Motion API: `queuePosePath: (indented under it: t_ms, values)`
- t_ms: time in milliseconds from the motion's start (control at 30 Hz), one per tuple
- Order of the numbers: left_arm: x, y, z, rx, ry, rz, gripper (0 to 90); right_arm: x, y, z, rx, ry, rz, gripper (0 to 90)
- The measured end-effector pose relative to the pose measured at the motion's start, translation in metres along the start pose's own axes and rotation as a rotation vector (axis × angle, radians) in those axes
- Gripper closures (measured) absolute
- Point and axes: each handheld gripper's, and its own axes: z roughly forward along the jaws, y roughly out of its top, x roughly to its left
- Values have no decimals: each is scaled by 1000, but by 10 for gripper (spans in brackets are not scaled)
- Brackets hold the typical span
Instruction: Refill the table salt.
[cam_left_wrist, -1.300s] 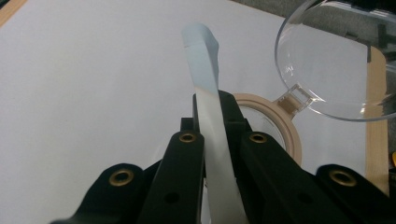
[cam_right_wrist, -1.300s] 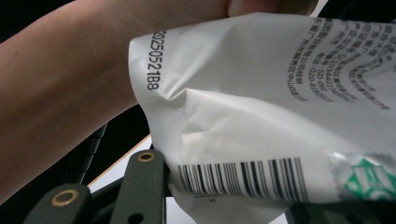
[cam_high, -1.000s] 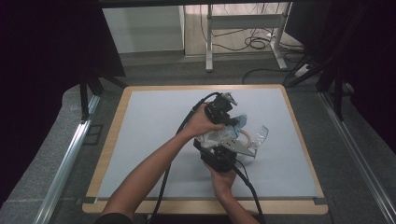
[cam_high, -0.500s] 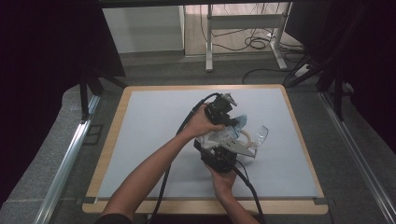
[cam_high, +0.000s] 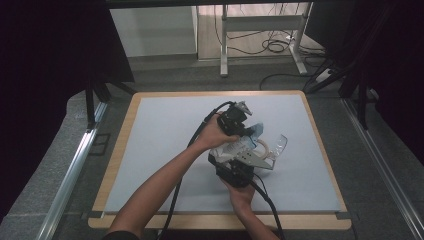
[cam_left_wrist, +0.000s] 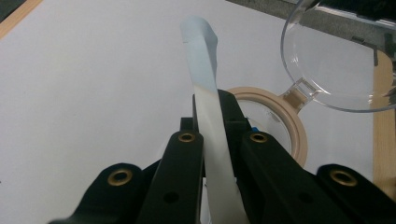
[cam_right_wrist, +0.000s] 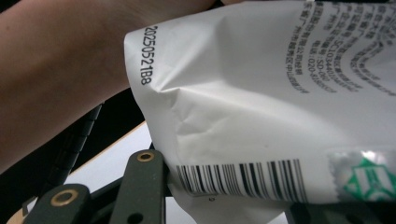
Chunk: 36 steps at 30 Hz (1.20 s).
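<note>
— Pale blue matting covers the desk (cam_high: 165, 150), with a wooden border round it and cables trailing on the floor behind. Where is the packet?

— The white packet (cam_high: 234, 148) is lifted off the mat just in front of the tan ring (cam_high: 261, 148), held between both tools. Its printed back, with barcode and date code, fills much of the right gripper view (cam_right_wrist: 261, 93).

— How do the grippers stand?

— The left gripper (cam_left_wrist: 215, 140) has its jaws closed on the packet's sealed edge (cam_left_wrist: 205, 93), a flat strip running up between them. The right gripper (cam_high: 235, 167) sits below the packet; one jaw presses the barcode corner, but whether it is truly clamped cannot be told.

— And the clear piece?

— A transparent lid (cam_left_wrist: 336, 60) hinged to the ring, tilted up behind it.

— How will the packet handle?

— Likely light, thin and crinkly, its film slippery and easily creased. The flat seal strips look the surest places to pinch; squeezing the puffed middle risks crushing whatever is inside.
</note>
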Motion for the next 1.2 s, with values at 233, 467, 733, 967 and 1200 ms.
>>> queuePosePath:
  t_ms: [233, 467, 733, 967, 1200]
  values:
    - [-1, -4, 0, -17, -7, -15, 885, -1, -6, -2, 19, -4, -26, 618]
    - [0, -7, -3, -27, -10, -15, 884, -4, -11, -5, 43, -7, -45, 604]
    - [-1, -13, -5, -51, -18, -33, 883, -9, -17, -12, 104, -16, -71, 542]
    - [-2, -17, -8, -65, -24, -38, 887, -18, -22, -16, 183, -36, -66, 503]
    - [-2, -23, -12, -100, -39, -56, 889, -23, -24, -16, 253, -45, -54, 443]
